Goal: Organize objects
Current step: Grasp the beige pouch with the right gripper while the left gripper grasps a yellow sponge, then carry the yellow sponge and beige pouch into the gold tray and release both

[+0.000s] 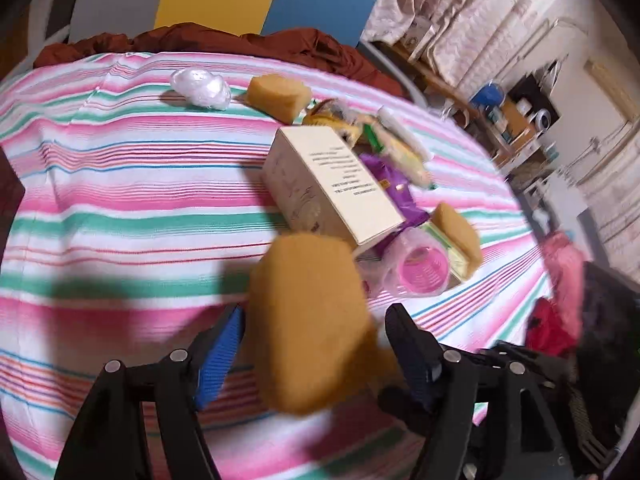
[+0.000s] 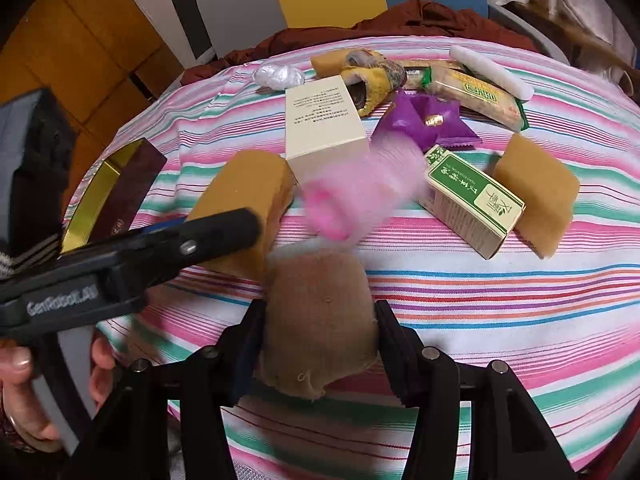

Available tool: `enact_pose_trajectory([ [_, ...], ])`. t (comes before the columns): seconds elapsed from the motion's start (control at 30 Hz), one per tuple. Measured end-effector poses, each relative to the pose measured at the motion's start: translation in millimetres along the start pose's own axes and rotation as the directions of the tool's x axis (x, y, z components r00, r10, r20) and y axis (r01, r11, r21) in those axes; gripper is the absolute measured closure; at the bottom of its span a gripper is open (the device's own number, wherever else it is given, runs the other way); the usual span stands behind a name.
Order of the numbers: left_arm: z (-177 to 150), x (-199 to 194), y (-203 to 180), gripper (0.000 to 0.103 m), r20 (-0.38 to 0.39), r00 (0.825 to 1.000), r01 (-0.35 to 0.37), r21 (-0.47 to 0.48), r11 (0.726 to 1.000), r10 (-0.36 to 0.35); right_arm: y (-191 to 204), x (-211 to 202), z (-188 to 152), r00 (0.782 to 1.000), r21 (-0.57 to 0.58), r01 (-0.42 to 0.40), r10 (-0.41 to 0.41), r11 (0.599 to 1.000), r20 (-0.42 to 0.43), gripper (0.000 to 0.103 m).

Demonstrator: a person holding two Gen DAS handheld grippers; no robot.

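Observation:
My left gripper [image 1: 316,340] holds a tan sponge block [image 1: 308,320] between its jaws above the striped cloth; it also shows in the right wrist view [image 2: 244,204]. My right gripper [image 2: 320,320] is shut on a brown knit sock [image 2: 320,320]. A blurred pink hair roller [image 2: 352,196] lies just beyond it, next to a cream box [image 2: 324,124], a green and white box [image 2: 472,200], a purple packet [image 2: 428,120] and another tan sponge [image 2: 536,196].
A striped cloth [image 2: 500,300] covers the table. A maroon and gold box [image 2: 116,196] lies at the left edge. A crumpled plastic bag [image 1: 200,88], a sponge [image 1: 280,94] and snack packets [image 2: 472,96] lie at the back. Brown fabric [image 1: 240,40] lies behind.

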State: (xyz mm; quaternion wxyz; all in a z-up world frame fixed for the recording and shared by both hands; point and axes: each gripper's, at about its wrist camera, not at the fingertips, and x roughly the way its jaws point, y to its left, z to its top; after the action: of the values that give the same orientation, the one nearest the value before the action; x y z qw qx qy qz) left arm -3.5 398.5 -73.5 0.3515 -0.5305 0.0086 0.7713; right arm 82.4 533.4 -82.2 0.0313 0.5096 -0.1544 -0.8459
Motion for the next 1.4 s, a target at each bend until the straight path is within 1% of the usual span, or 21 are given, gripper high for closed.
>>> enact_pose_trajectory([
  [0.03, 0, 5, 0, 0.032, -0.017, 1.000, -0.021, 0.004, 1.000, 0.022, 2, 0, 0, 1.000, -0.008, 0.000, 0.000, 1.000, -0.002, 0.049],
  [0.07, 0, 10, 3, 0.036, -0.034, 0.999, -0.031, 0.004, 0.999, 0.032, 4, 0, -1, 1.000, -0.018, -0.005, 0.005, 1.000, -0.006, 0.049],
  [0.1, 0, 12, 6, 0.045, -0.033, 0.999, -0.037, 0.001, 0.999, 0.037, 6, -1, -1, 1.000, -0.025, -0.009, 0.009, 1.000, -0.009, 0.049],
  [0.13, -2, 8, 10, 0.046, -0.011, 0.999, -0.031, -0.005, 1.000, 0.031, 7, -1, -2, 1.000, -0.033, -0.009, 0.008, 0.999, -0.012, 0.049],
  [0.17, -4, 5, 15, 0.049, 0.002, 1.000, -0.004, -0.016, 1.000, 0.004, 8, -1, -3, 1.000, -0.037, -0.006, 0.005, 0.999, -0.014, 0.049],
  [0.2, -5, 4, 20, 0.054, 0.005, 1.000, 0.011, -0.022, 1.000, -0.010, 7, -1, -2, 1.000, -0.036, -0.004, 0.003, 0.999, -0.015, 0.049],
  [0.3, -11, 0, 28, 0.057, 0.024, 0.999, 0.036, -0.006, 0.999, -0.036, 2, -2, -1, 1.000, -0.017, -0.005, 0.005, 1.000, -0.014, 0.049],
  [0.37, -18, -3, 29, 0.058, 0.040, 0.999, 0.032, 0.031, 0.999, -0.033, 1, -3, 0, 1.000, -0.014, 0.003, -0.003, 1.000, -0.006, 0.049],
  [0.43, -25, -9, 28, 0.058, 0.056, 0.998, 0.012, 0.069, 0.998, -0.016, 1, -5, 0, 1.000, -0.016, 0.010, -0.010, 1.000, 0.002, 0.049],
  [0.5, -31, -14, 28, 0.059, 0.067, 0.998, -0.004, 0.086, 0.996, -0.002, 1, -6, 0, 1.000, -0.011, 0.013, -0.013, 1.000, 0.012, 0.049],
  [0.53, -34, -18, 31, 0.059, 0.072, 0.997, -0.004, 0.075, 0.997, -0.001, 0, -7, 1, 1.000, -0.009, 0.011, -0.010, 1.000, 0.016, 0.049],
  [0.63, -40, -30, 40, 0.059, 0.073, 0.997, 0.029, 0.043, 0.999, -0.032, -1, -8, 1, 0.999, -0.002, 0.013, -0.013, 1.000, 0.033, 0.049],
  [0.77, -47, -47, 46, 0.059, 0.098, 0.995, 0.033, 0.040, 0.999, -0.037, 1, -8, 2, 0.999, -0.005, -0.001, 0.002, 1.000, 0.048, 0.049],
  [0.9, -52, -73, 57, 0.059, 0.132, 0.991, 0.024, 0.037, 0.999, -0.028, 9, -6, 1, 0.998, -0.040, -0.006, 0.008, 0.999, 0.059, 0.048],
  [1.03, -58, -107, 78, 0.059, 0.181, 0.983, 0.013, 0.016, 1.000, -0.016, 19, -3, -1, 0.998, -0.084, 0.016, -0.010, 0.996, 0.067, 0.048],
  [1.13, -60, -129, 95, 0.059, 0.214, 0.977, 0.005, -0.002, 1.000, -0.004, 23, -2, -2, 0.997, -0.095, 0.020, -0.013, 0.995, 0.078, 0.048],
  [1.27, -64, -158, 125, 0.059, 0.261, 0.964, -0.049, -0.037, 0.998, 0.057, 28, -4, -3, 0.994, -0.118, 0.013, 0.000, 0.993, 0.109, 0.048],
  [1.4, -67, -175, 156, 0.059, 0.281, 0.953, -0.099, -0.078, 0.992, 0.117, 37, -6, -4, 0.989, -0.157, 0.014, 0.009, 0.987, 0.149, 0.048],
])
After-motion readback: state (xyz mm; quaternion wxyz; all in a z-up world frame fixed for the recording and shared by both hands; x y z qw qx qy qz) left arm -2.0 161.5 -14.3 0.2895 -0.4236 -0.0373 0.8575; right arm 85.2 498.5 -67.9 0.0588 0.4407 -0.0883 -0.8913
